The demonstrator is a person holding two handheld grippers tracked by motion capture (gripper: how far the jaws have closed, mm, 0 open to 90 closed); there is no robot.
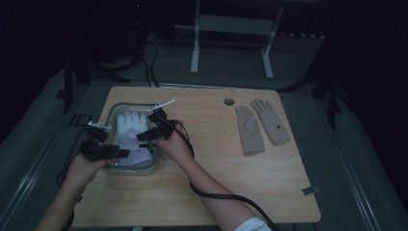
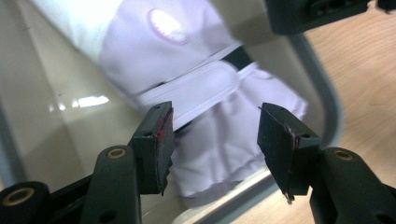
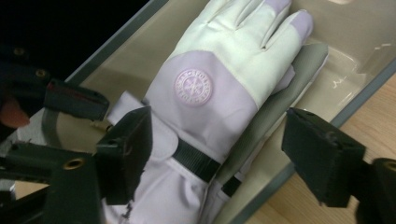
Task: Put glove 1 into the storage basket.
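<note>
With both grippers (image 2: pixel 215 140) (image 3: pixel 224 154) spread over the glove (image 3: pixel 219 93) in the bin (image 1: pixel 111 115), we should pinch its cuff squarely.

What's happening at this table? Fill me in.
A person holds a tool in each hand over a clear bin at the table's left. White and lilac gloves lie stacked inside it. The left tool is open around the cuff end, and the right tool is open above the wrist strap; neither grips anything. A beige pair of gloves lies on the table's right side.
</note>
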